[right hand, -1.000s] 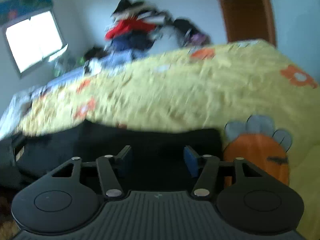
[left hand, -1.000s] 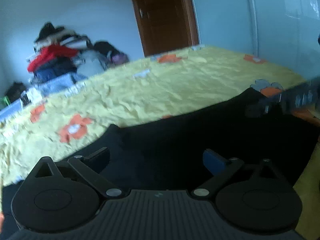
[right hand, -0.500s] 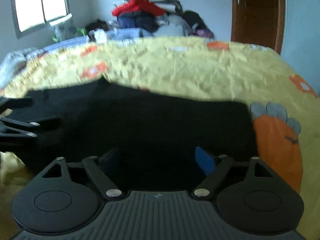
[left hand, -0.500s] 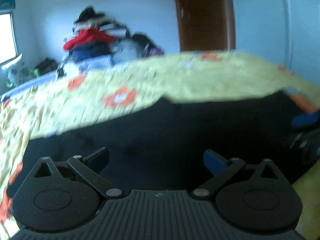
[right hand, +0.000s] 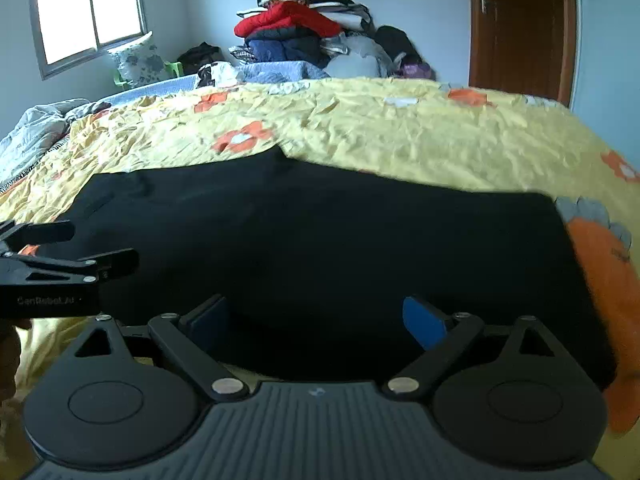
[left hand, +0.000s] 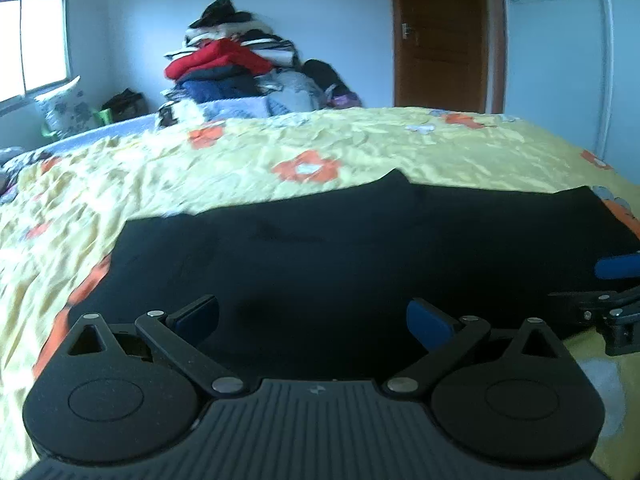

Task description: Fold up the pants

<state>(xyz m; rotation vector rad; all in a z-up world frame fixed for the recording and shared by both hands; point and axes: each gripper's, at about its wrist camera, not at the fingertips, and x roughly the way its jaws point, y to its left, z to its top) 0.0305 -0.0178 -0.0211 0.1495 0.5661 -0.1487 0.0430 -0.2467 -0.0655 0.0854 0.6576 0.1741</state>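
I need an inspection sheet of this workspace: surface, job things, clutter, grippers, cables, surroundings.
Surface: yellow flowered bedspread, wrinkled.
Job's things: black pants lying flat across the near part of the bed.
Clutter: pile of clothes at the far end.
Grippers: left gripper open, nothing between its fingers; right gripper opening, holding nothing.
Cables: nothing seen.
Surroundings: window, brown door, pale walls.

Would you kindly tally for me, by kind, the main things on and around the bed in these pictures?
Black pants lying flat: 1
Yellow flowered bedspread: 1
Two-finger tools: 2, left tool, right tool, jaws opening, nothing between them
Heap of clothes: 1
Brown wooden door: 1
Window: 1
Total: 7
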